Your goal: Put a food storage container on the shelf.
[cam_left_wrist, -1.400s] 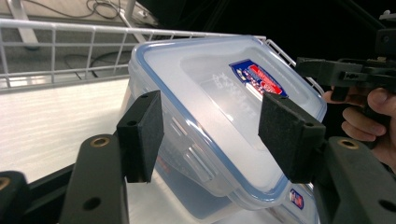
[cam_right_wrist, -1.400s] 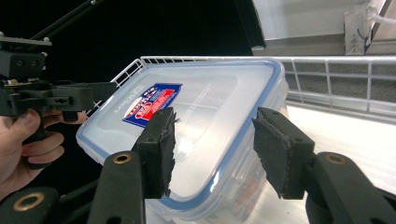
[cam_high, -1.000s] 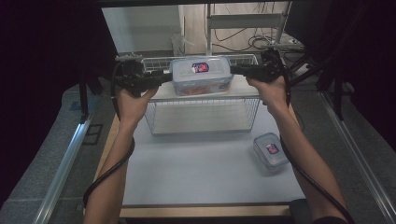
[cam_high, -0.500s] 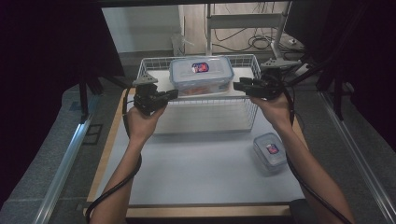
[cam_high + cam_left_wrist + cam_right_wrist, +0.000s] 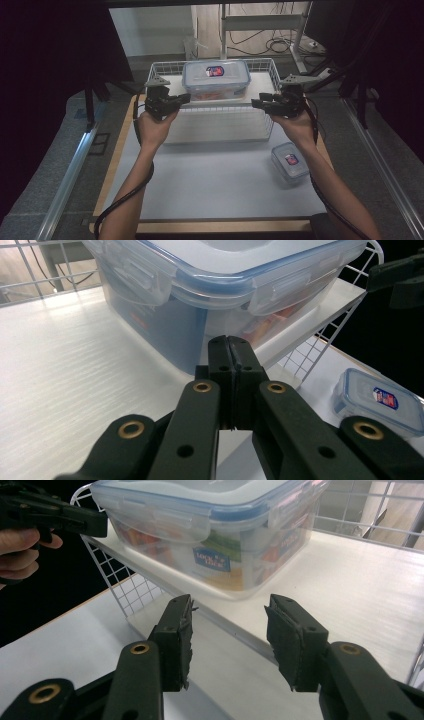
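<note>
A large clear lidded box with a blue seal and coloured contents stands on the white top of a wire rack. My left gripper hovers just off the box's left front, apart from it. In the left gripper view its jaws are shut with nothing between them, and the box sits close ahead. My right gripper hangs off the box's right front. The right gripper view shows it open and empty, facing the box.
A small lidded box lies on the white table sheet at the right, under my right forearm; it is also the small box in the left gripper view. The rack has raised wire walls. Dark curtains flank the table.
Both grippers have drawn back from the sides of the large box toward the person and dropped slightly. The box stays on the rack top.
</note>
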`<action>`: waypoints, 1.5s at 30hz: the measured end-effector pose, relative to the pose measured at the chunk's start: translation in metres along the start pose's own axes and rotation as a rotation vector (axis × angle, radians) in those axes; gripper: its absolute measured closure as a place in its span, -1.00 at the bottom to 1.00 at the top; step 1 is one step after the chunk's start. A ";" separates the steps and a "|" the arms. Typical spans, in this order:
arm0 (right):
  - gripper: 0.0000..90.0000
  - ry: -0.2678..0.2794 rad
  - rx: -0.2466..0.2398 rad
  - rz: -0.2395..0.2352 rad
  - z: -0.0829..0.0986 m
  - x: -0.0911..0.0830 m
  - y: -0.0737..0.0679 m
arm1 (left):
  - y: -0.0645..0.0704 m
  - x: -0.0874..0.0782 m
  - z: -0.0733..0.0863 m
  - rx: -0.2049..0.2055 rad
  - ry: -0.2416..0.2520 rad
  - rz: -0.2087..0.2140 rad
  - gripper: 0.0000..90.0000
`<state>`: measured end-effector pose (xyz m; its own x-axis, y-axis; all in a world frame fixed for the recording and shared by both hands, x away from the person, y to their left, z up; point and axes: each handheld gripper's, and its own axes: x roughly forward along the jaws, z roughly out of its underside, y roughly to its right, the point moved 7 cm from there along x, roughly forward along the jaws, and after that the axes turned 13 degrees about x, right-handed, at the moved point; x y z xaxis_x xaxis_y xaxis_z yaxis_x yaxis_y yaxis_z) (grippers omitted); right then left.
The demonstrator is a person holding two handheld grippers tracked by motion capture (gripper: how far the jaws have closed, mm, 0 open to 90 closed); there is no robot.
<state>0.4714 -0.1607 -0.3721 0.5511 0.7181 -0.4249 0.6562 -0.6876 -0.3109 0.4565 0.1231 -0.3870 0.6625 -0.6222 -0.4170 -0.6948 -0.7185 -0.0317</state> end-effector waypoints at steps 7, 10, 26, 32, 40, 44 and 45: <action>0.14 -0.009 -0.013 -0.007 0.007 -0.002 -0.003 | 0.006 -0.005 -0.002 0.015 0.013 0.008 0.96; 0.11 -0.017 -0.021 -0.013 0.011 -0.004 -0.007 | 0.012 -0.010 0.000 0.030 0.012 0.012 0.88; -0.20 -0.082 -0.077 -0.010 0.065 -0.012 -0.016 | 0.049 -0.043 0.053 0.088 -0.058 0.001 0.07; -0.31 -0.099 -0.109 -0.003 0.087 -0.016 -0.022 | 0.063 -0.050 0.077 0.096 -0.057 -0.016 -0.17; -0.43 -0.123 -0.118 0.021 0.119 -0.018 -0.020 | 0.078 -0.055 0.113 0.095 -0.066 -0.021 -0.47; -0.43 -0.143 -0.111 0.026 0.131 -0.018 -0.018 | 0.083 -0.058 0.125 0.072 -0.063 -0.026 -0.58; -0.44 -0.155 -0.112 0.034 0.140 -0.017 -0.017 | 0.087 -0.058 0.134 0.067 -0.074 -0.026 -0.59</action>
<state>0.3786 -0.1764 -0.4783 0.4937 0.6632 -0.5625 0.6964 -0.6889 -0.2011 0.3203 0.1384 -0.4875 0.6595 -0.5773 -0.4815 -0.6966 -0.7101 -0.1027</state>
